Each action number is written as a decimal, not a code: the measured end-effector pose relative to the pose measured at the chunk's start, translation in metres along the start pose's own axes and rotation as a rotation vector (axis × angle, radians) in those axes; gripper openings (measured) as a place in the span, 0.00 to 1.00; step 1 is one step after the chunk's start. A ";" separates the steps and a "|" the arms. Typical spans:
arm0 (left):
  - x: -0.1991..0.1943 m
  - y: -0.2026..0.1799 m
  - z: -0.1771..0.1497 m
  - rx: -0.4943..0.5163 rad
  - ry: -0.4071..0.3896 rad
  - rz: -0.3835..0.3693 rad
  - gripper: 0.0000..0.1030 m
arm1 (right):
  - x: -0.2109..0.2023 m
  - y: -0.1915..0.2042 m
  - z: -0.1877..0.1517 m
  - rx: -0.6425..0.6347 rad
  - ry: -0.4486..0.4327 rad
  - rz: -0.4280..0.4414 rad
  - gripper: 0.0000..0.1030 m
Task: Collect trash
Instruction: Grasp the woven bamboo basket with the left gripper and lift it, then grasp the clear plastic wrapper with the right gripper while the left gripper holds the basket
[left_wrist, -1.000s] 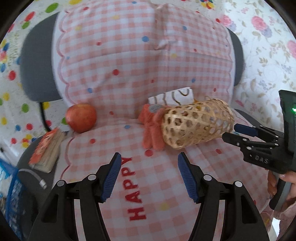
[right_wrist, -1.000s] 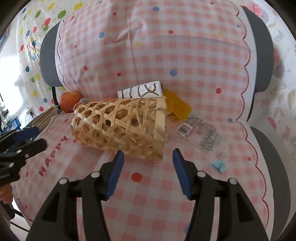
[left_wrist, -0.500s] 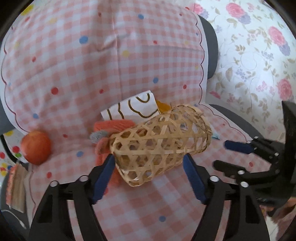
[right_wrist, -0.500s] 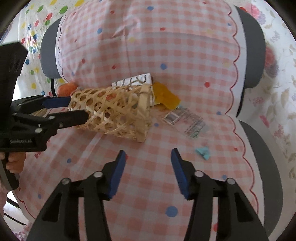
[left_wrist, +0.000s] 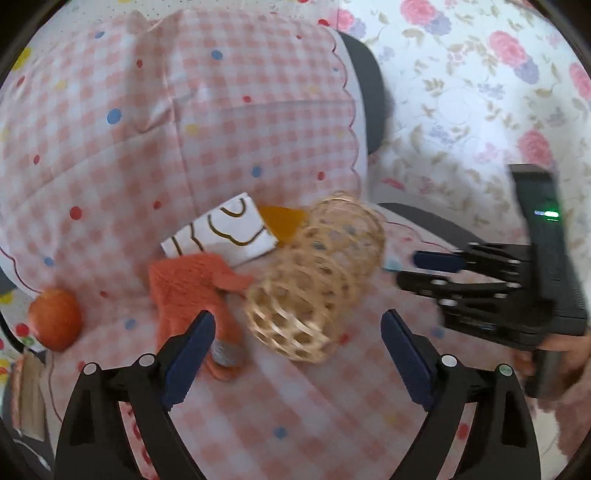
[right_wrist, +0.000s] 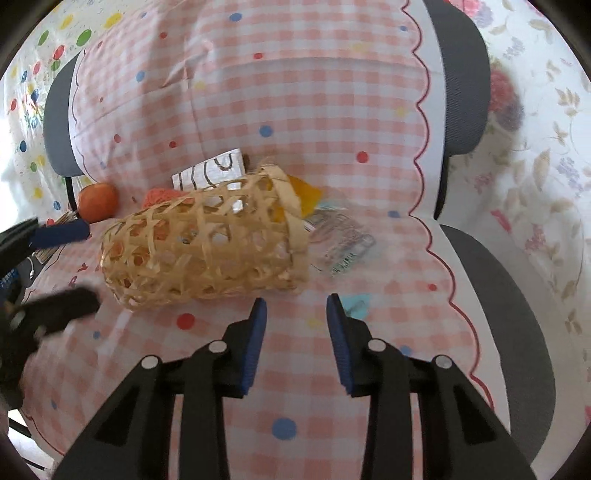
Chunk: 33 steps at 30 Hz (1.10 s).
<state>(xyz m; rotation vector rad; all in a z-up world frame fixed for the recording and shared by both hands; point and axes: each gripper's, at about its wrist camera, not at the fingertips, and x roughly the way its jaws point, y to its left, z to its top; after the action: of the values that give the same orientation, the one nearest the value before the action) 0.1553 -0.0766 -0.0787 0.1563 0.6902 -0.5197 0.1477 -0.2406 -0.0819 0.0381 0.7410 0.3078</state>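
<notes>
Left tongs (left_wrist: 295, 336): spread wide, just been opening, nothing between the pads; they point at the closed end of the basket.
Right tongs (right_wrist: 293, 314): part-way apart, just been closing, nothing between the pads; bare cloth in the gap.
Blue scrap (right_wrist: 356, 304): small piece of trash, touching or just behind the right-hand pad of the right tongs; nearest item to either tool.
Basket (right_wrist: 203, 243): woven, lying on its side on the checked cloth (right_wrist: 295, 387) of the chair seat; long axis runs across the right view, open mouth toward the wrapper side, closed end toward the left tongs.
Clear wrapper (right_wrist: 343, 247): flat trash just beyond the basket mouth, ahead and slightly right of the right tongs.
Yellow piece (right_wrist: 306, 194): behind the basket rim, partly hidden.
Orange knit item (left_wrist: 192, 291): beside the basket's closed end, just ahead of the left tongs.
White card (left_wrist: 221, 232): behind basket, against the chair back.
Apple (left_wrist: 55, 319): far left, well apart.
Judgement: right hand is nearer the loose trash; left hand is nearer the basket, 1 tool per job.
</notes>
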 end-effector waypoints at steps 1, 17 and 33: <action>0.005 0.002 0.004 0.005 0.003 -0.009 0.87 | -0.002 -0.002 -0.001 0.004 -0.001 0.007 0.33; 0.042 -0.017 0.027 0.144 0.064 -0.003 0.77 | -0.027 -0.023 -0.020 0.043 0.004 0.007 0.35; -0.027 0.021 0.009 -0.109 -0.106 0.155 0.71 | 0.033 -0.048 0.018 0.090 0.029 -0.046 0.47</action>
<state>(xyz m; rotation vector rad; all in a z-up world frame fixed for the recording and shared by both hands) 0.1532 -0.0506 -0.0554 0.0788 0.5958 -0.3382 0.1953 -0.2751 -0.0970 0.1013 0.7836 0.2313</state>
